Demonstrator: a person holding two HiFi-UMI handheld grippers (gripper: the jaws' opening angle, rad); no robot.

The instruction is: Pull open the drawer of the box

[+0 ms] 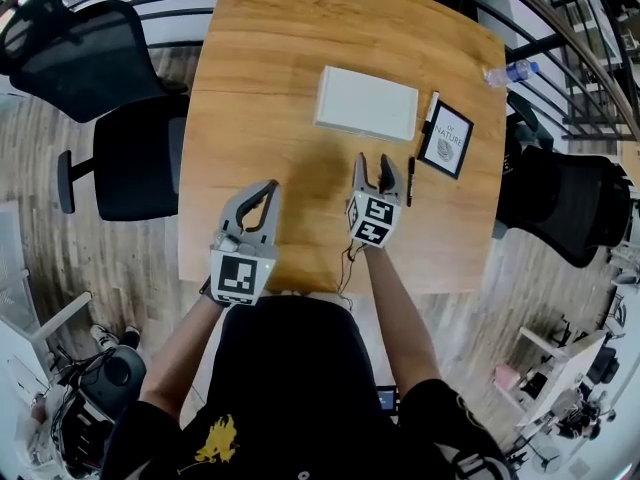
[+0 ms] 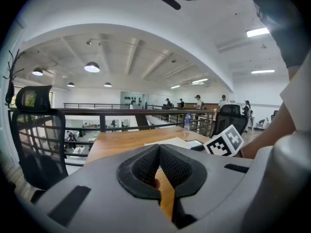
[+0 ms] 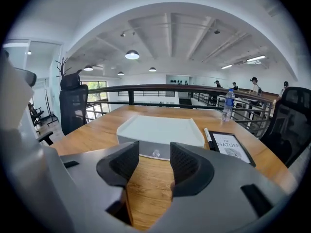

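Observation:
A flat white box [image 1: 366, 102] lies on the wooden table [image 1: 270, 58], its drawer front facing me. In the right gripper view the drawer front carries a small round knob [image 3: 156, 153] low on the box [image 3: 160, 129]. My right gripper [image 1: 376, 161] hovers a short way in front of the box, open, with nothing between its fingers; the knob shows through the gap of the right gripper [image 3: 154, 149]. My left gripper [image 1: 268, 186] rests further back and to the left, well away from the box. The dark pads [image 2: 146, 166] of the left gripper [image 2: 159, 148] meet at the tip, empty.
To the right of the box lie a white marker [image 1: 432, 108], a framed "Nature" card [image 1: 446, 140] and a black pen [image 1: 410, 180]. A water bottle [image 1: 508, 73] stands at the far right edge. Black office chairs [image 1: 130, 158] flank the table, one at right [image 1: 565, 203].

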